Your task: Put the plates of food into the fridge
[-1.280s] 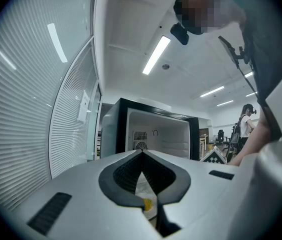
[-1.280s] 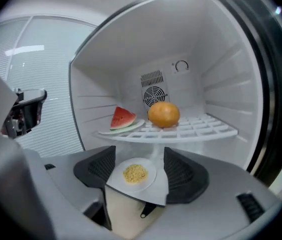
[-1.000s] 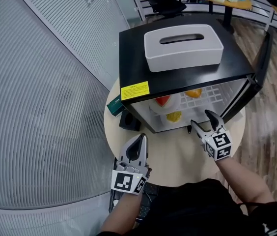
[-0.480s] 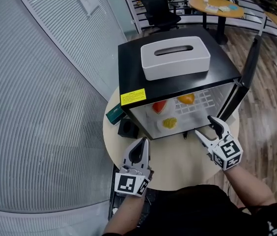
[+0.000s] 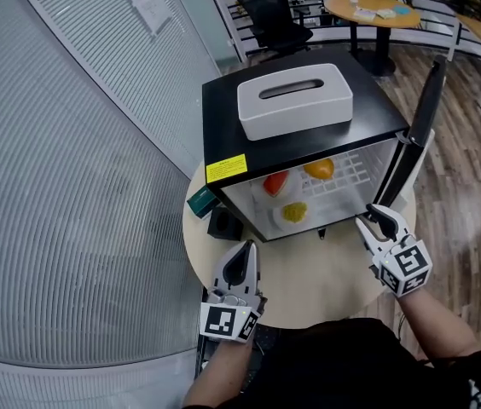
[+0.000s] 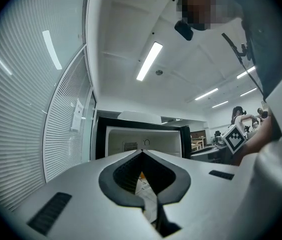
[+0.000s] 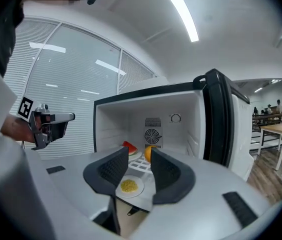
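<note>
You are holding the right gripper [image 5: 370, 218] just in front of the open mini fridge [image 5: 223, 113], on the side where the door [image 5: 420, 122] is standing swung wide. Its jaws have just been closing. In the right gripper view they are standing partly apart with a clear gap and nothing between them.

You are holding the left gripper [image 5: 246, 247] over the near left part of the round table [image 5: 317, 271], pointing toward the fridge. Its jaws are pressing together at the tips and are gripping nothing.

All the food is sitting inside the fridge:
- The plate of yellow food [image 7: 129, 186] is lying nearest the opening.
- The plate with the watermelon slice [image 7: 127, 147] is resting farther back on the left.
- The orange piece of food [image 5: 319, 169] is sitting beside it on the white wire shelf [image 5: 353, 174].

A white tissue box [image 5: 294, 100] is standing on top of the fridge. A green box [image 5: 199, 200] and a small black object [image 5: 222, 222] are lying on the table against the fridge's left side.
</note>
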`<state>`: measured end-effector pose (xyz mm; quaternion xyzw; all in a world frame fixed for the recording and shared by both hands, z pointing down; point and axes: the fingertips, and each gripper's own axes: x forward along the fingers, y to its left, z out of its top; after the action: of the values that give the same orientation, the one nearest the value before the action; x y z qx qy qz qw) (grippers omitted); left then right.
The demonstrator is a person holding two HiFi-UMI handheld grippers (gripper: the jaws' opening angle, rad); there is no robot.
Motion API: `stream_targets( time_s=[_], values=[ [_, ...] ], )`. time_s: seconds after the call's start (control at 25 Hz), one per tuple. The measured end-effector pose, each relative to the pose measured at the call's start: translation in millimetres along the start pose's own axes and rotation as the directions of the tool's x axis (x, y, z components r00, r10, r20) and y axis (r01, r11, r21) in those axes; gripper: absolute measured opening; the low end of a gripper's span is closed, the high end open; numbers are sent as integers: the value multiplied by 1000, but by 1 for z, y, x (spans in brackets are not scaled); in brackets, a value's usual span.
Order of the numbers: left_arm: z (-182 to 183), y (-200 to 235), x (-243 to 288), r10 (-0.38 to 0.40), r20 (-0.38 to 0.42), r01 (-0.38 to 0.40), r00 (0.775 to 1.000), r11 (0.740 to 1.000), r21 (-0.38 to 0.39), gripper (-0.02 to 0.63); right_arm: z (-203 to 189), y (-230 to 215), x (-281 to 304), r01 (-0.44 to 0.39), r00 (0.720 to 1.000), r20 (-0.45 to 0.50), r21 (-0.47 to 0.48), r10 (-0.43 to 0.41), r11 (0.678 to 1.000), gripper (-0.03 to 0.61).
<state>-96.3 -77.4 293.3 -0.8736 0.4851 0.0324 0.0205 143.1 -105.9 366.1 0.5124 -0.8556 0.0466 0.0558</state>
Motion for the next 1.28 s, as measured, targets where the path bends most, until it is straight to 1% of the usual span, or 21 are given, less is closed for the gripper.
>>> stream_targets(
  time_s=[0.08,0.24,0.32,0.52,0.92,1.12,1.28],
  values=[
    [-1,-3,-2,2,-3,-2,1000,1000,2,6,-1,-2,-1,0,1000,5,2,0,1000,127],
    [-4,-7,-6,5,-14,-5,1000,1000,14,6,-6,0,-2,-8,1000,6,-3,8,1000,42],
    [-2,-6,-7,14,-13,-13,1000,1000,22,6,-10,1,-3,-17,1000,4,-9,17,1000,9],
    [-7,-10,-4,29,-24,-29,999,999,18,6,-17,0,-4,-39,999,-5,-6,39,999,6],
    [-11,-36,17,-2,-22,2,1000,1000,7,6,-16,-20,-14,-41,999,-10,-29,40,999,6],
    [-18,-41,25,15,-38,-14,999,1000,5,6,-19,-28,-11,-62,998,-17,-38,62,997,6],
    [-18,-53,35,18,-42,-17,999,1000,21,6,-21,-37,-9,-83,997,-11,-33,82,996,6]
  ],
)
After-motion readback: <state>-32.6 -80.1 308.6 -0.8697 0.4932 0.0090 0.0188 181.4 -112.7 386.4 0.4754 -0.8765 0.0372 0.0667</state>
